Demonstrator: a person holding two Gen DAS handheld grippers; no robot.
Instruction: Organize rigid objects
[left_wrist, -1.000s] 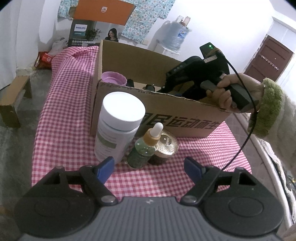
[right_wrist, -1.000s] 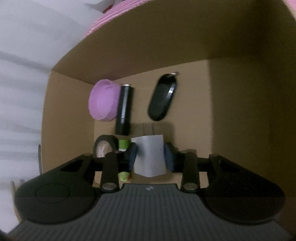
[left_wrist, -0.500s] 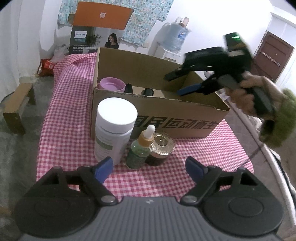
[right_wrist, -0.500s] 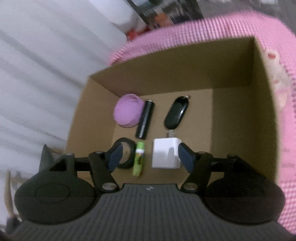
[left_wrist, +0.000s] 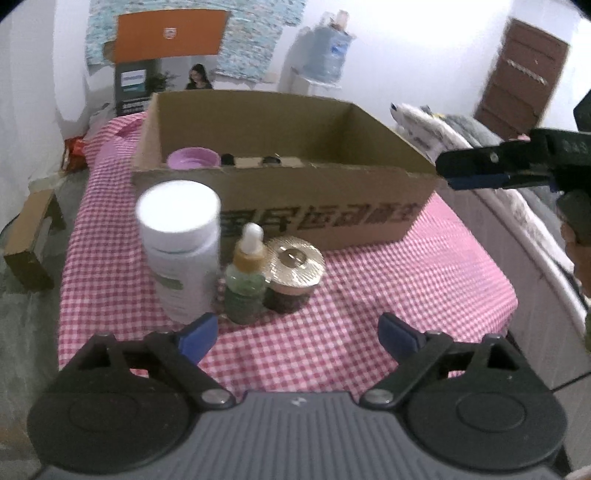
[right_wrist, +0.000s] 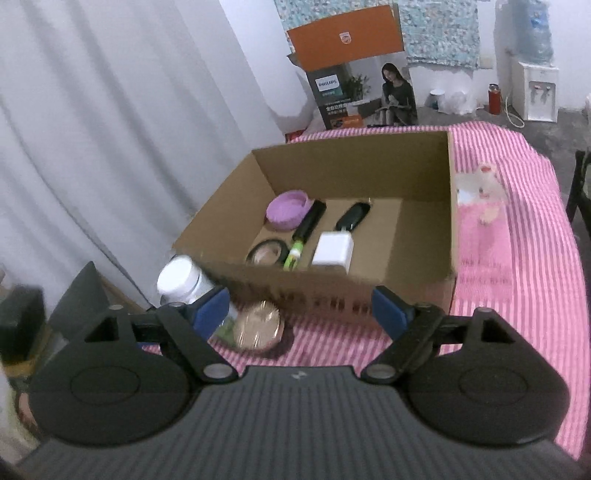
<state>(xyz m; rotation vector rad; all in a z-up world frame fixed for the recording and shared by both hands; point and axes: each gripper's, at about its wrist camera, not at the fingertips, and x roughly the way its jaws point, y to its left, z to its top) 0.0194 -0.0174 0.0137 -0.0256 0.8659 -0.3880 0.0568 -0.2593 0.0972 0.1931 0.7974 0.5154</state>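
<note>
The left tool (left_wrist: 297, 330) is hovering low over the near edge of the bench (left_wrist: 424, 295), which is wearing a pink-and-white checked cloth; its blue-padded fingers are standing wide apart, holding nothing. Just beyond them, three things are standing in a tight row: a tall white plastic bottle with a white screw cap (left_wrist: 180, 247) on the left, a small green glass dropper bottle with an amber collar (left_wrist: 245, 284) in the middle, and a squat dark jar with a ribbed gold lid (left_wrist: 291, 277) on the right.

The right tool (right_wrist: 301, 312) is hanging above the near wall of the open brown cardboard box (right_wrist: 452, 221), its fingers also spread apart and empty; in the left view it is showing at the far right, beside the box's corner.

Inside the box, along its left half, are lying a round lilac dish (right_wrist: 288, 208), a black cylinder (right_wrist: 309, 220), a glossy black oval case (right_wrist: 352, 216), a roll of black tape (right_wrist: 267, 253), a green-and-white tube (right_wrist: 294, 254) and a white square charger plug (right_wrist: 333, 248). A pale soft toy (right_wrist: 480, 194) is lying on the cloth to the right of the box.
</note>
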